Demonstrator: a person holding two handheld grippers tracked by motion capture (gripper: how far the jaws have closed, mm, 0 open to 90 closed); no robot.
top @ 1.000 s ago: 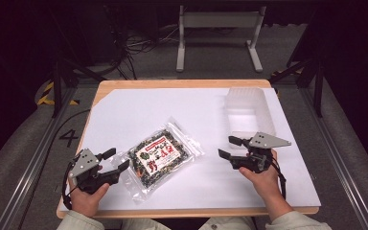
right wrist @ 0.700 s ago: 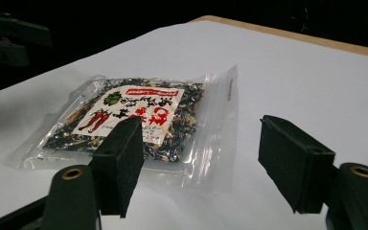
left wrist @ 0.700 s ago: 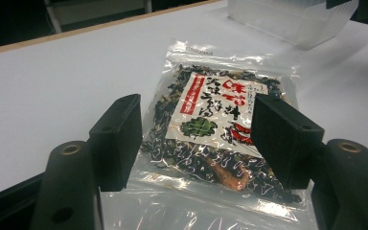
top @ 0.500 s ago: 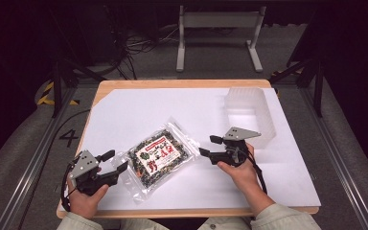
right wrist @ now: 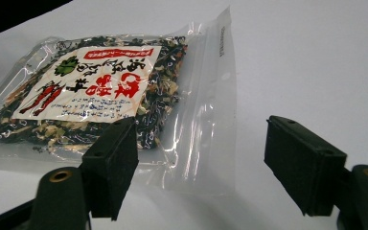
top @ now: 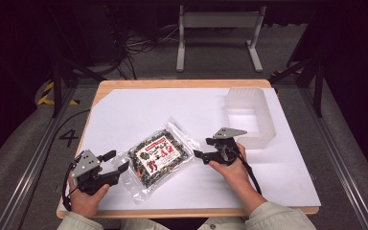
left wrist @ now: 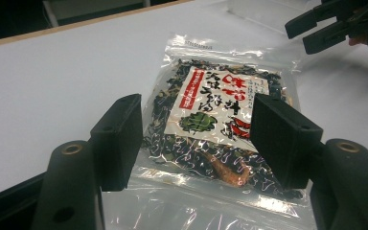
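Observation:
A clear zip bag of dark dried seaweed with a white and red label [top: 157, 155] lies flat on the white table cover, near the front middle. My left gripper [top: 116, 161] is open at the bag's left end, and in the left gripper view its pads [left wrist: 120, 136] frame the bag [left wrist: 220, 103] without touching it. At the bag's right edge my right gripper [top: 203, 148] is open too. In the right gripper view the bag's clear zip end [right wrist: 206, 120] lies just ahead of the gap between the jaws. The right gripper [left wrist: 333, 24] also shows in the left gripper view.
An empty clear plastic bin [top: 249, 115] stands at the back right, just behind the right hand. The white cover [top: 139, 110] spreads across the wooden table [top: 182, 83]. Metal frame rails [top: 28, 163] and cables run beside the table on the floor.
The right gripper has moved left from near the bin to the bag's right edge. The left gripper has stayed in place at the bag's left end.

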